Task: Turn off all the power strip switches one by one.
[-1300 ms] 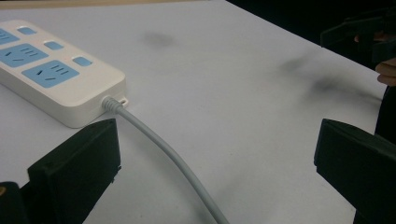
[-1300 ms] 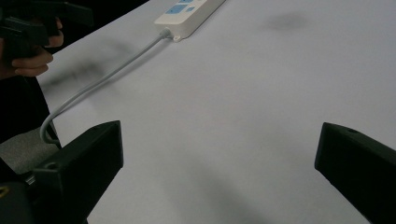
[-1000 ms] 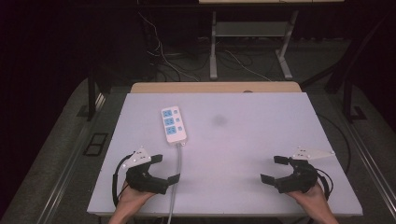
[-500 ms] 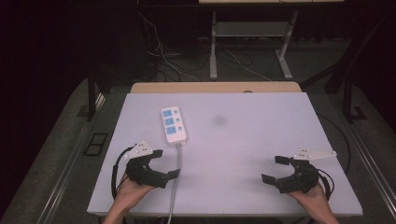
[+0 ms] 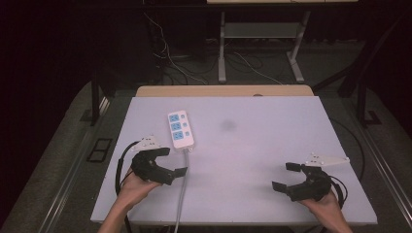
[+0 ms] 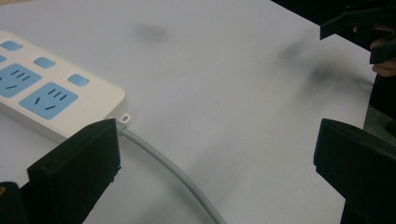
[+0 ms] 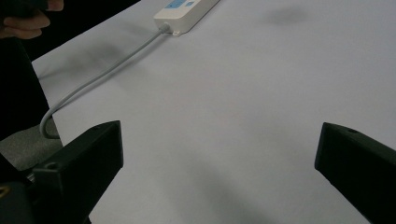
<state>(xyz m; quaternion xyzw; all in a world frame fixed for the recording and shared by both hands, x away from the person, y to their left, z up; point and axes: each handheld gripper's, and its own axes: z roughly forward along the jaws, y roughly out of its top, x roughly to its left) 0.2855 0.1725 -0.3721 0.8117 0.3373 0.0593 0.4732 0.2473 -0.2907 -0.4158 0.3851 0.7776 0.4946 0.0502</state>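
White surface (image 5: 272, 145): the largest element I see, a pale rectangular top with a wooden strip along its far edge and a faint grey smudge (image 5: 227, 125) near the middle. The floor around it is dark, with cables lying beyond the far edge.

Power strip (image 5: 180, 129): white, with blue sockets and blue switches, lying flat on the left half of the surface, its long axis running away from me. In the left gripper view its near end (image 6: 56, 100) sits just beyond the left jaw (close, but I cannot tell whether they touch).

Grey cord (image 5: 181, 194): leaves the near end of the power strip and runs toward the near edge of the surface, passing just right of the left gripper; in the right gripper view it curves off over the edge (image 7: 88, 84).

Left gripper (image 5: 167, 161): held in my left hand (image 5: 133, 187) at the near left, its jaws spread wide with nothing between them, pointing right toward the cord.

Right gripper (image 5: 286, 175): held in my right hand (image 5: 325, 204) at the near right, well apart from the power strip, its jaws likewise spread wide over bare surface, gripping nothing.
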